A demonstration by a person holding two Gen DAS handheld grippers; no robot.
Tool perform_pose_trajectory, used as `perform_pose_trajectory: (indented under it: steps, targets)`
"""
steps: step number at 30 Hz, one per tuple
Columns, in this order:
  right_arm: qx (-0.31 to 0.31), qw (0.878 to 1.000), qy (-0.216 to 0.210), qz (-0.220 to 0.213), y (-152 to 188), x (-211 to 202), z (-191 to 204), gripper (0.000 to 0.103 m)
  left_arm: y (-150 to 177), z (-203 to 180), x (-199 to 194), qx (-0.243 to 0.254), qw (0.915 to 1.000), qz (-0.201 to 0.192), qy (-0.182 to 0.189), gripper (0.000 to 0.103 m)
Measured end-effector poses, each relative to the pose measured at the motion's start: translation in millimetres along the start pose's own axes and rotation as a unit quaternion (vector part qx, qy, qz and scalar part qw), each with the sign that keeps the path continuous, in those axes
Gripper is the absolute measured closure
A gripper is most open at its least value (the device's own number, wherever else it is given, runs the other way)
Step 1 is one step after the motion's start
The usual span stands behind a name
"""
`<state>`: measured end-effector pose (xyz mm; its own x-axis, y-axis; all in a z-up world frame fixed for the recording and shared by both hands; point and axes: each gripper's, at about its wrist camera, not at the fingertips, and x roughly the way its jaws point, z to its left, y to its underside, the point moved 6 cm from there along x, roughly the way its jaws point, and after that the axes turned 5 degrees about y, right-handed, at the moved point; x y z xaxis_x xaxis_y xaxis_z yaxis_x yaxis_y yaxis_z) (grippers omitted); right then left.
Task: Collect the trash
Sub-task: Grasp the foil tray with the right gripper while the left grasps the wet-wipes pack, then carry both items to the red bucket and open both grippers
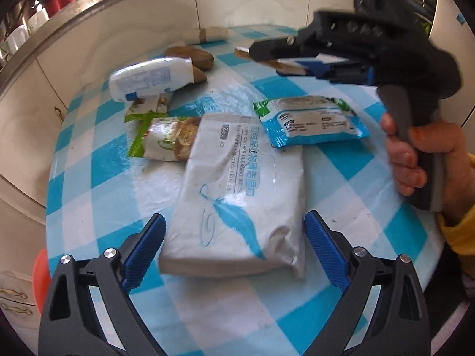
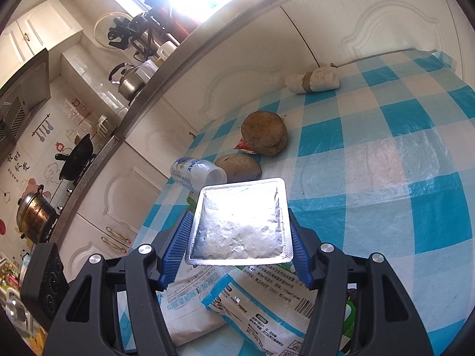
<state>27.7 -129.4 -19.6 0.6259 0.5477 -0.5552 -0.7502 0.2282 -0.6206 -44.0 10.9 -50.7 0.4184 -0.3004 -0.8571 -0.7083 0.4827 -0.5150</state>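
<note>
- Left wrist view: the left gripper (image 1: 234,246) stands with its jaws spread wide, one blue pad on either side of the near end of a large white wipes pack (image 1: 237,195) lying flat on the blue-checked tablecloth (image 1: 341,178). The pads are not pressing on it.
- Beyond it lie a smaller blue-and-green pack (image 1: 308,120), a green snack wrapper (image 1: 166,139), a tipped white bottle (image 1: 151,77) and brown lumps I cannot identify (image 1: 190,56).
- Across the table a hand (image 1: 415,160) holds the right gripper (image 1: 267,56), which carries a flat piece above the table.
- To do this step well, I judge the left jaws should settle lower so the pads meet the pack's long sides squarely, then close firmly; the pack looks soft, so gripping too near the crimped end could let it fold or slip.
- Right wrist view: the right gripper (image 2: 239,231) is clamped on a silvery foil blister sheet (image 2: 240,225), pads against its two side edges, the sheet level above the tablecloth (image 2: 386,148).
- Beneath it show the white wipes pack (image 2: 190,302) and the smaller pack (image 2: 267,311) overlapping it in this view.
- The bottle (image 2: 193,173), brown lumps (image 2: 264,132) and a taped white roll (image 2: 311,80) lie farther off.
- Keep this grip steady while the other hand works.
</note>
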Motion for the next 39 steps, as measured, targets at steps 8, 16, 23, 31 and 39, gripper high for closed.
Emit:
perform_pose_trajectory:
  steps: [8, 16, 23, 31, 39]
  targets:
    - [-0.012, 1.000, -0.003, 0.000, 1, 1, 5, 0.041, -9, -1, 9, -0.020, 0.9997, -0.011, 0.001, 0.010]
    - [-0.015, 1.000, -0.002, -0.004, 1, -1, 6, 0.041, -7, -3, 2, -0.054, 0.9976, -0.041, 0.015, 0.024]
    - [-0.013, 1.000, 0.004, -0.010, 2, -4, 4, 0.041, 5, -5, -10, -0.086, 0.9942, -0.058, 0.031, 0.027]
    - [-0.016, 1.000, 0.007, -0.009, 4, -5, 8, 0.041, 23, 10, -42, -0.132, 0.9857, -0.097, 0.040, 0.027]
    - [-0.050, 0.999, -0.002, -0.010, 5, -4, 40, 0.041, 39, 41, -72, -0.181, 0.9736, -0.135, 0.031, 0.027]
